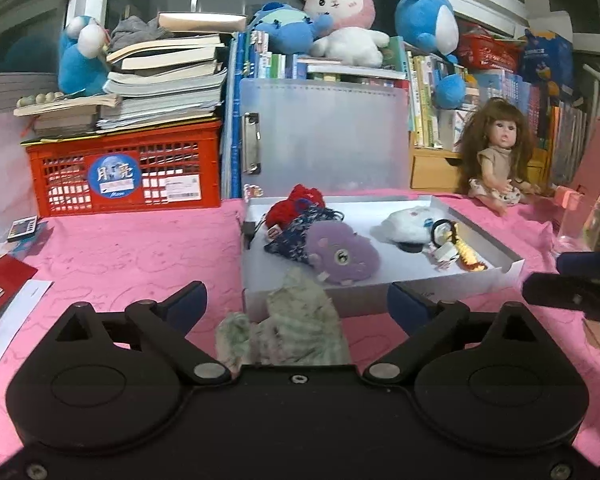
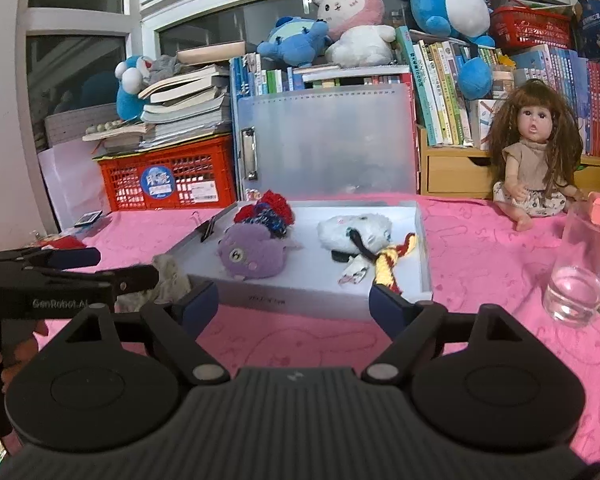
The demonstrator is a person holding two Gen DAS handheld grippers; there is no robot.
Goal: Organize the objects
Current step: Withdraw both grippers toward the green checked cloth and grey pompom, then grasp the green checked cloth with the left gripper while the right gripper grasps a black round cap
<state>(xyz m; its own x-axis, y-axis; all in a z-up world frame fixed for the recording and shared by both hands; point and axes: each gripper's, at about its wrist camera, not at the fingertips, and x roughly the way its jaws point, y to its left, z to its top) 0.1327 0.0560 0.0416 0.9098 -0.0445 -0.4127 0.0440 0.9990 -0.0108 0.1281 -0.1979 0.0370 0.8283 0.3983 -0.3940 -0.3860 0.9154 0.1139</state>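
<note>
A shallow white box (image 1: 380, 298) lies on the pink tablecloth. It holds a purple plush (image 1: 342, 256), red and blue knitted pieces (image 1: 300, 210), a white plush (image 1: 406, 224) and a yellow-red braided cord (image 2: 392, 258). In front of the box's near left corner lies a crumpled pale green cloth (image 1: 300, 328). My left gripper (image 1: 298, 304) is open around that cloth, and its pads stand clear of it. My right gripper (image 2: 294, 304) is open in front of the box wall (image 2: 300, 296) with nothing between its fingers. From the right wrist view, the left gripper (image 2: 128, 266) has the cloth (image 2: 172, 276) at its tips.
A glass of water (image 2: 580, 276) stands at the right, near a seated doll (image 2: 536, 160). A clear clipboard folder (image 1: 324, 136) leans upright behind the box. A red crate (image 1: 124, 176) under stacked books sits at the back left. Papers (image 1: 4, 284) lie at the left edge.
</note>
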